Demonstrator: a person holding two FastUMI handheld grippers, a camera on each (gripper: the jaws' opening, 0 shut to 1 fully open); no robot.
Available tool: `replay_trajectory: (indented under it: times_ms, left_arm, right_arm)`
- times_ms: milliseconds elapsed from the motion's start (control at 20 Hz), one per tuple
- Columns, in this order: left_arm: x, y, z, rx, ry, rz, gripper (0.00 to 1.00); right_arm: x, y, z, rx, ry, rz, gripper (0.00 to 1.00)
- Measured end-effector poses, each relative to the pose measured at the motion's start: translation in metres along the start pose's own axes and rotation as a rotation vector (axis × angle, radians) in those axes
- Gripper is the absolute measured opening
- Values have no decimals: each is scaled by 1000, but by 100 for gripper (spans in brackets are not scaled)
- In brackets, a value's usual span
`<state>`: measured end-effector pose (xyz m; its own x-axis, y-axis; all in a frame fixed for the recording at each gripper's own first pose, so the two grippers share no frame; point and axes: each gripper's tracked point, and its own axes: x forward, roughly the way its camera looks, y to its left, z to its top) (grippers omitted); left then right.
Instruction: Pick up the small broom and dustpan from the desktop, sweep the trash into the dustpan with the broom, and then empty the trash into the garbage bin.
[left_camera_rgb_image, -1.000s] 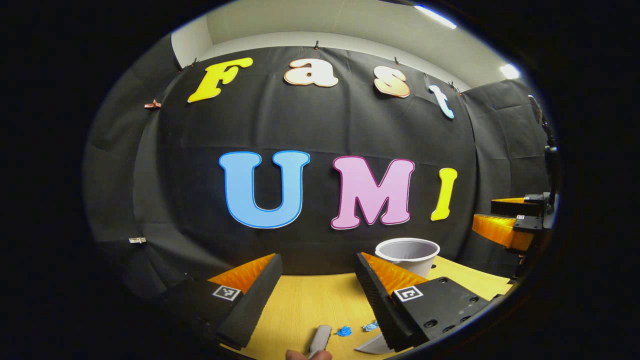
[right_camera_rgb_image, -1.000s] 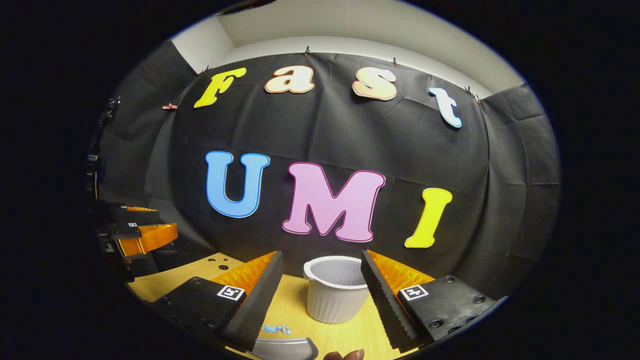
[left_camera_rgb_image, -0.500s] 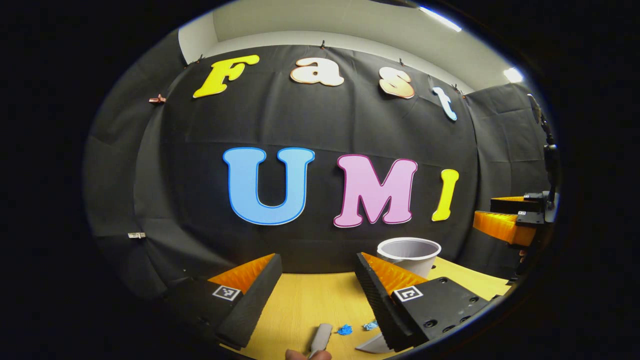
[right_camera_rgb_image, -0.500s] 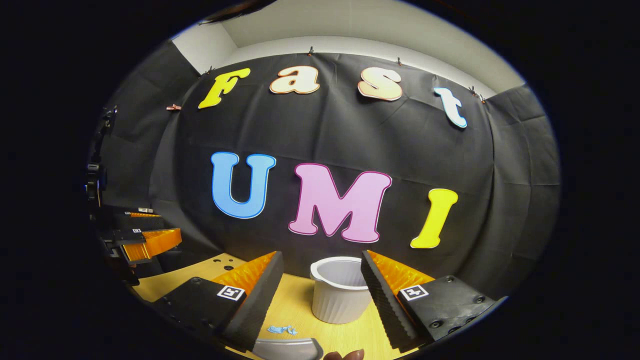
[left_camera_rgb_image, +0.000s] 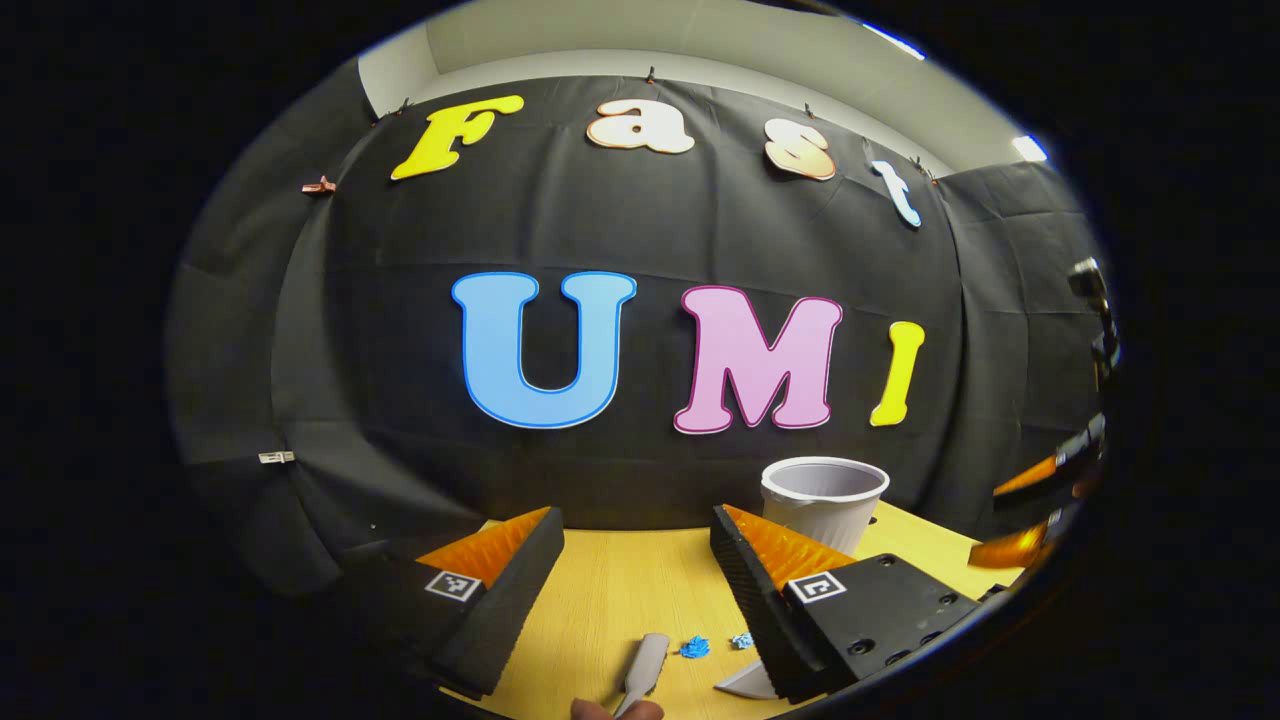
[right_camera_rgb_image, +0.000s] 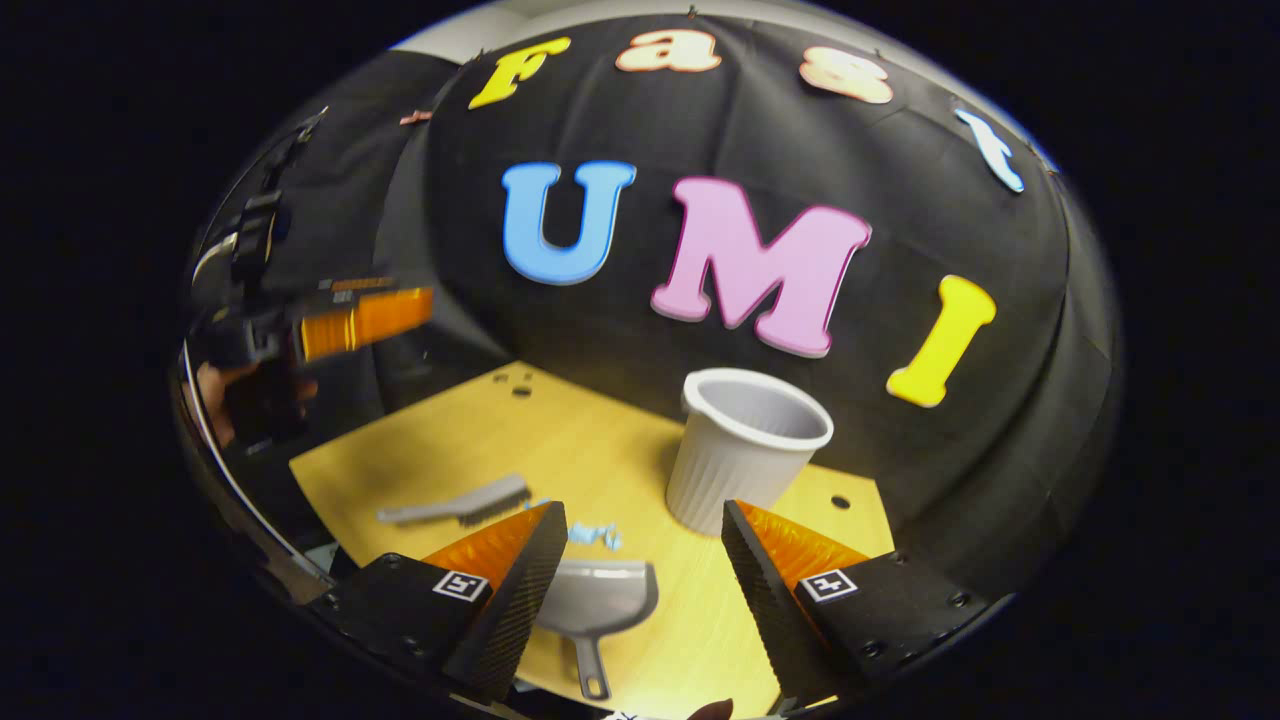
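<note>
1. The right tool (right_camera_rgb_image: 640, 560) hangs above the near edge of the yellow tabletop (right_camera_rgb_image: 480, 430), its fingers spread wide apart with nothing between them but air.
2. Straight below that gap lies the grey dustpan (right_camera_rgb_image: 600, 605), flat on the wood, its handle pointing toward the near edge and its open mouth facing the back wall.
3. Just beyond the dustpan's mouth sit a few scraps of blue trash (right_camera_rgb_image: 597, 536), partly hidden by the right tool's left finger.
4. The small grey broom (right_camera_rgb_image: 455, 505) lies on its side to the left of the trash, bristles toward the scraps, handle pointing away to the left; it is apart from the dustpan.
5. The ribbed white garbage bin (right_camera_rgb_image: 745, 450) stands upright farther back and to the right, close to the black cloth wall, its opening unblocked.
6. The left tool (left_camera_rgb_image: 635, 575) is also held with its fingers apart and empty, above the tabletop (left_camera_rgb_image: 620, 590).
7. In the left gripper view the broom (left_camera_rgb_image: 643, 668) handle shows low between the fingers, the blue trash (left_camera_rgb_image: 695, 647) beside it, the bin (left_camera_rgb_image: 825, 495) beyond the right finger, and a corner of the dustpan (left_camera_rgb_image: 745, 682) peeking from under that finger.
8. A fingertip (left_camera_rgb_image: 595, 710) shows at the bottom edge there.
</note>
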<state>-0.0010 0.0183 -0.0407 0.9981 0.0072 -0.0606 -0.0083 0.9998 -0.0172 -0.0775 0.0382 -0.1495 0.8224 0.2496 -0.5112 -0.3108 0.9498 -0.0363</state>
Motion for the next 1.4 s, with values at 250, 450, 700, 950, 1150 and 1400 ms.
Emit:
replay_trajectory:
  times_ms: [250, 450, 700, 950, 1150, 1400]
  left_arm:
    - [3, -2, -9, 9, 16, -3, 95]
    - [0, -1, -14, 22, 31, 2, 96]
    - [-4, 6, -16, 29, 37, 23, 96]
    - [-7, 15, -31, 34, 79, 46, 95]
    - [-4, 15, -64, 19, 183, 33, 95]
    - [0, 12, -118, 29, 364, -8, 96]
  right_arm:
    - [17, 29, -118, 13, 245, 91, 97]
    - [42, 40, -182, 63, 391, 123, 97]
    - [81, 49, -233, 126, 521, 136, 97]
    - [108, 66, -255, 154, 610, 162, 90]
    - [119, 71, -256, 151, 631, 168, 71]
    - [121, 67, -252, 140, 628, 167, 39]
